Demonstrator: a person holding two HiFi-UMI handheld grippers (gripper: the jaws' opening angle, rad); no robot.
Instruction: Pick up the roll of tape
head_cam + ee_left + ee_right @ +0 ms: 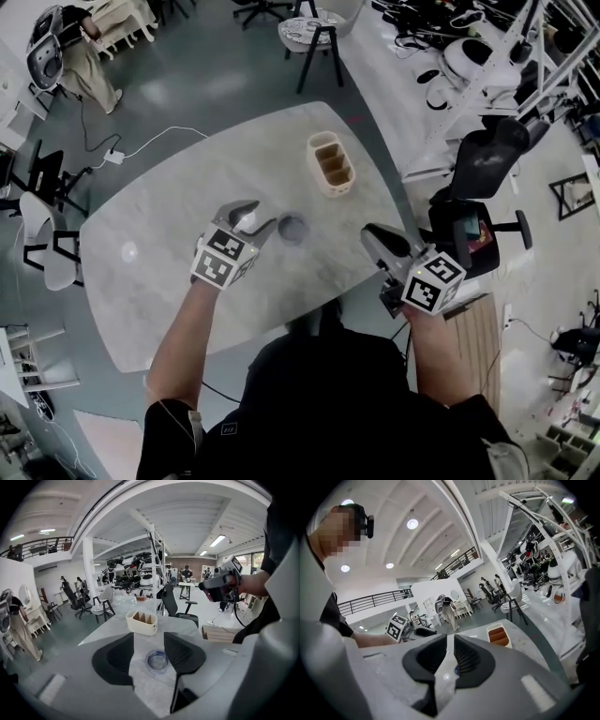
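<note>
The roll of tape is a small bluish clear ring lying flat on the grey marble table. My left gripper hovers just left of it, jaws open and empty. In the left gripper view the roll of tape lies on the table below the gap of the left gripper, with neither pad touching it. My right gripper hangs over the table's right edge. In the right gripper view the right gripper shows only a narrow gap between its jaws, with nothing in it.
A beige organiser with three slots stands on the table beyond the tape. A black office chair and a wooden box are off the table's right side. Shelving with equipment fills the room's right side.
</note>
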